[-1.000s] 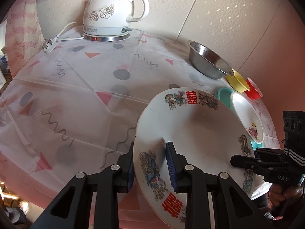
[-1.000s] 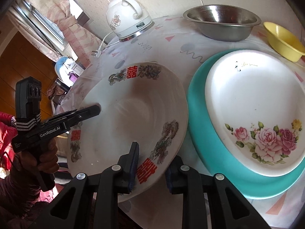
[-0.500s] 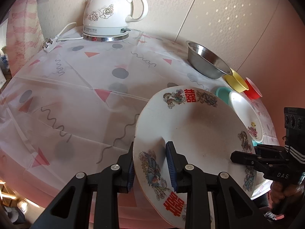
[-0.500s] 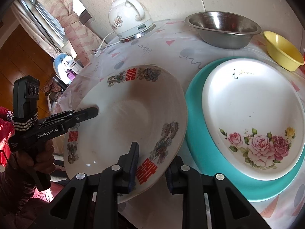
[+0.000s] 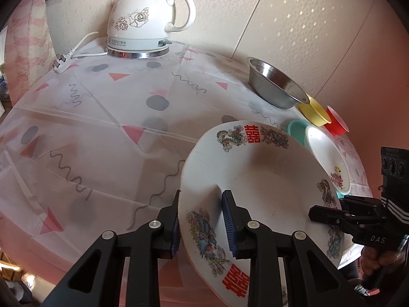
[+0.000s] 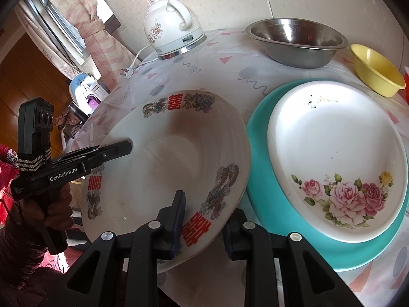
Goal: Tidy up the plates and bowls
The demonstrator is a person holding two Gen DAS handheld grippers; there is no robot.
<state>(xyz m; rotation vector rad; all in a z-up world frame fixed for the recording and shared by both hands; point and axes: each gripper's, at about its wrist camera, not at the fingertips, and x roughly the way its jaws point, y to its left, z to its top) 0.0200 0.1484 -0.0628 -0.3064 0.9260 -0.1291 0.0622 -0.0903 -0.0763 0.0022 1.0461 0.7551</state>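
A white plate with red characters and dragon prints hangs tilted above the table's near edge. My left gripper is shut on its left rim, and my right gripper is shut on its near right rim. Each gripper shows in the other's view, the right one and the left one. Just to the right a white rose plate lies stacked on a teal plate.
At the back stand a steel bowl, a yellow bowl and a red cup. A white kettle with cord and plug sits far left on the patterned tablecloth.
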